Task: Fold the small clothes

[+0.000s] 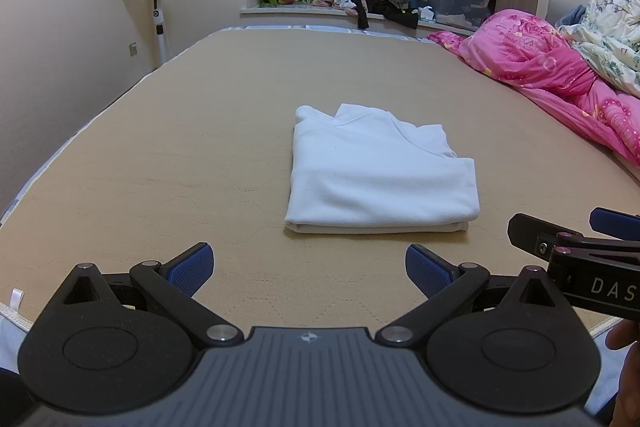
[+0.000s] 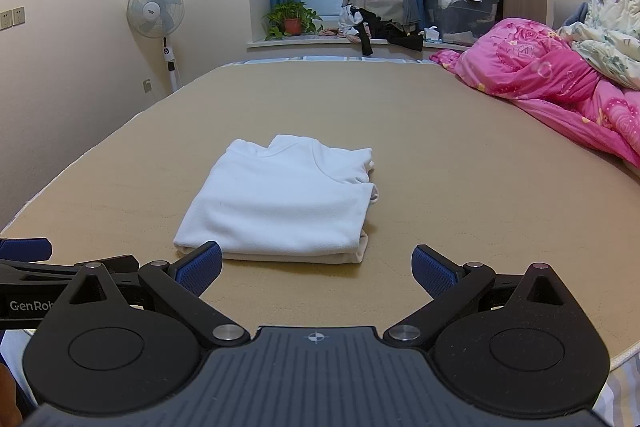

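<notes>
The folded white garment (image 1: 380, 171) looks like soft, matt fleece cloth, lying on a tan bed cover (image 1: 200, 155) of matt quilted fabric stitched in a faint hexagon pattern. Both the left gripper (image 1: 308, 267) and the right gripper (image 2: 316, 269) are matt black plastic with round, shiny metal pivot pins, and their finger pads (image 2: 200, 267) are blue with a fine rough dotted texture. At the far right, the pink quilt (image 1: 560, 75) has a slightly glossy, satin-like printed cloth surface.
</notes>
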